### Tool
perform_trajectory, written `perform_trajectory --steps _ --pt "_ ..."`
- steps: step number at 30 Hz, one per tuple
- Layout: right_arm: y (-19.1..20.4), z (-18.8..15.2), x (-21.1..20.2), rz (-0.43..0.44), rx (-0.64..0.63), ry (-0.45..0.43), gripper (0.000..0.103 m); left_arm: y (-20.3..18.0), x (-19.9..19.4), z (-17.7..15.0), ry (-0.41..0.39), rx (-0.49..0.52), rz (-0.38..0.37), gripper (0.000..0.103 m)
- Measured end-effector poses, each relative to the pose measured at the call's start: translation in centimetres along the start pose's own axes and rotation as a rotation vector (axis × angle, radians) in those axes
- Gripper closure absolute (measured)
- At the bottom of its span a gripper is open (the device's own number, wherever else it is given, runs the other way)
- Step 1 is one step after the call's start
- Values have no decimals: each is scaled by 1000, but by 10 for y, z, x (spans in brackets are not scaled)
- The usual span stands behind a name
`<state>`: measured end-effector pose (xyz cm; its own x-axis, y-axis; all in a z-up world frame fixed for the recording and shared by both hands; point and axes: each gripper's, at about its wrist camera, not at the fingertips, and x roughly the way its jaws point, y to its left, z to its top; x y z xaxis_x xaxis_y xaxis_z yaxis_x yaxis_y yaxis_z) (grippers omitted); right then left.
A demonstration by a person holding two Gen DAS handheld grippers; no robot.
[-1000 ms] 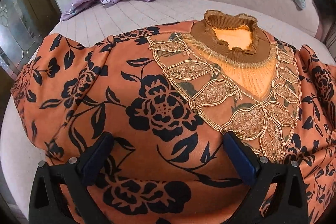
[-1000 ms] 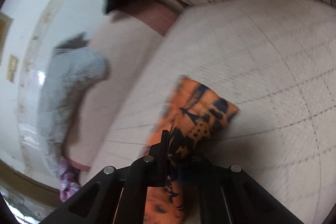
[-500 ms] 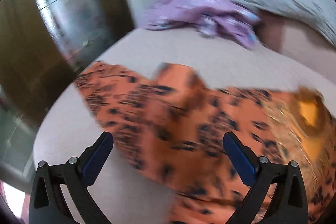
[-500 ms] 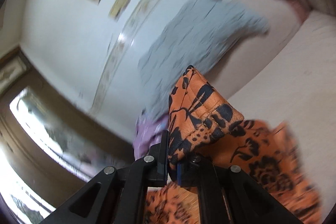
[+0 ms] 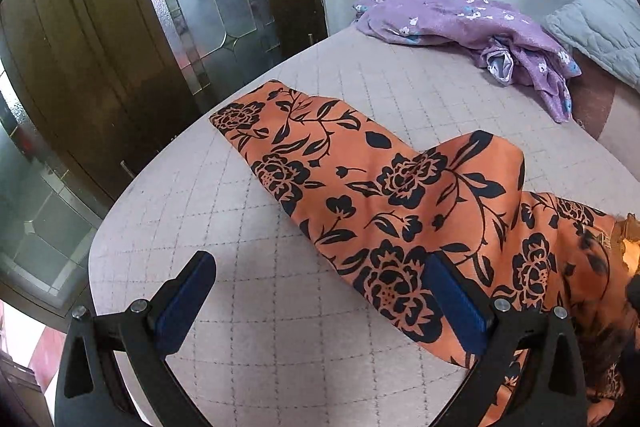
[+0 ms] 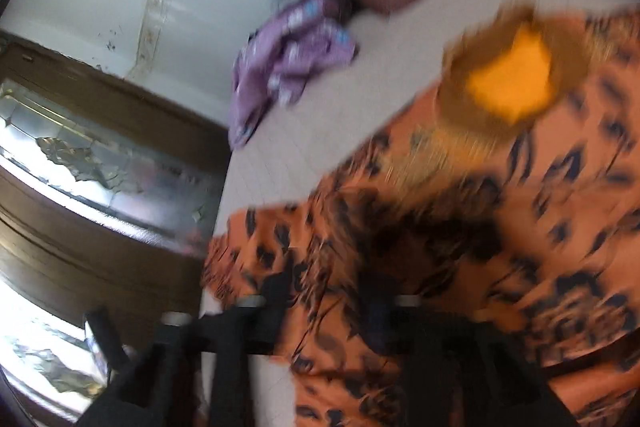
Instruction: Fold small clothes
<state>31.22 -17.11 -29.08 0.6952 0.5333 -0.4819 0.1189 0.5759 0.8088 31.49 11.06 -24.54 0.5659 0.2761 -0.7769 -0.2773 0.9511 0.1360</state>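
Observation:
An orange top with black flowers (image 5: 400, 187) lies on the quilted bed (image 5: 224, 227), one long sleeve (image 5: 280, 131) stretched toward the bed's far left edge. My left gripper (image 5: 320, 291) hovers open over the bed beside that sleeve; its right pad (image 5: 456, 303) stands above the cloth near the shoulder and nothing is gripped. The right wrist view is blurred: the top (image 6: 540, 227) with its brown collar (image 6: 508, 79) fills the right. My right gripper (image 6: 332, 307) is low over it, jaws opening, with orange cloth lying between the fingers, not pinched.
A crumpled purple flowered garment (image 5: 460, 19) lies at the far side of the bed, next to a grey quilted pillow (image 5: 592, 15). A dark wooden door with glass panes (image 5: 120, 47) stands close beyond the bed's left edge.
The left gripper swung left, from over the collar to the outstretched sleeve, staying open. The right gripper carried a pinched cuff across over the top's body, and its jaws have come apart.

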Motion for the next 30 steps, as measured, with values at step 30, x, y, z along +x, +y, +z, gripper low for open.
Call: perform_trajectory --steps 30 --pt "-99 23 -175 -505 -137 -55 48 -107 -34 -32 -62 328 -155 0"
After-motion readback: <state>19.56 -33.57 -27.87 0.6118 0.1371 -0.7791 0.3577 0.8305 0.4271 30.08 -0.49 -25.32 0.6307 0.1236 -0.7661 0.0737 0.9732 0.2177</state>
